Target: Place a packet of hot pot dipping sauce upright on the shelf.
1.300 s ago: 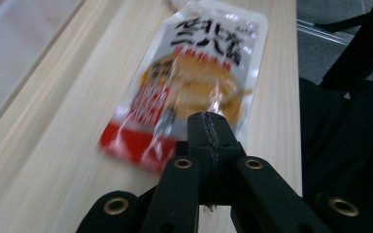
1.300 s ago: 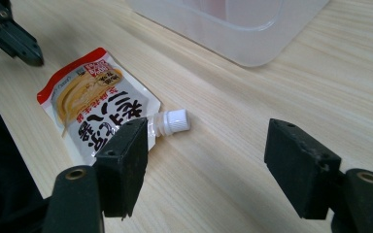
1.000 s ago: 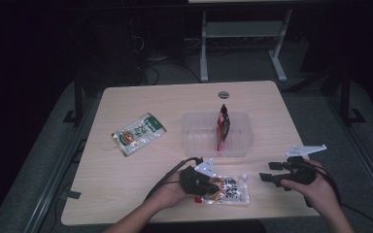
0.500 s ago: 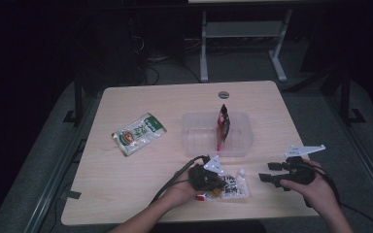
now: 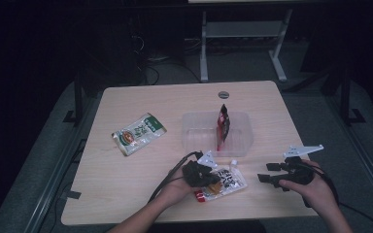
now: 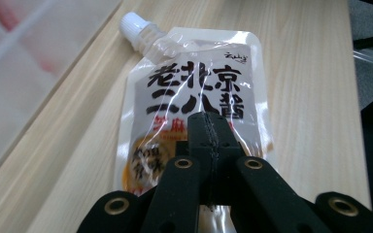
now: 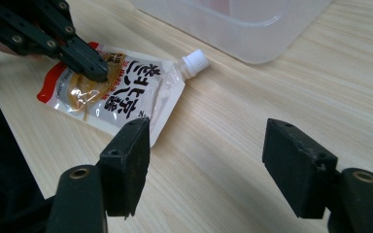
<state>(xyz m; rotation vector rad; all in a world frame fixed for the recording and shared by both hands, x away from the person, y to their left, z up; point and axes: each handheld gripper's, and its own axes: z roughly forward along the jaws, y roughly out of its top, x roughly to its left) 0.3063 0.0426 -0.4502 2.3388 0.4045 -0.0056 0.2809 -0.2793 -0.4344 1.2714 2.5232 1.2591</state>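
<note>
Pouch (image 5: 223,180): flat on counter (image 5: 141,179), near front edge, white cap (image 6: 134,23) pointing toward clear tray (image 5: 194,133).
Left tongs (image 6: 209,124): jaws pressed together, tips down on pouch's printed face, over its lower middle; whether any film is pinched between them, cannot tell.
Right tongs (image 7: 206,167): jaws wide apart, nothing between them, low over bare counter, just beside pouch's capped end, not touching it.
Clear tray: just beyond pouch, with red packet (image 5: 222,124) standing upright inside.
Green packet (image 5: 139,133): flat, well apart to left.
</note>
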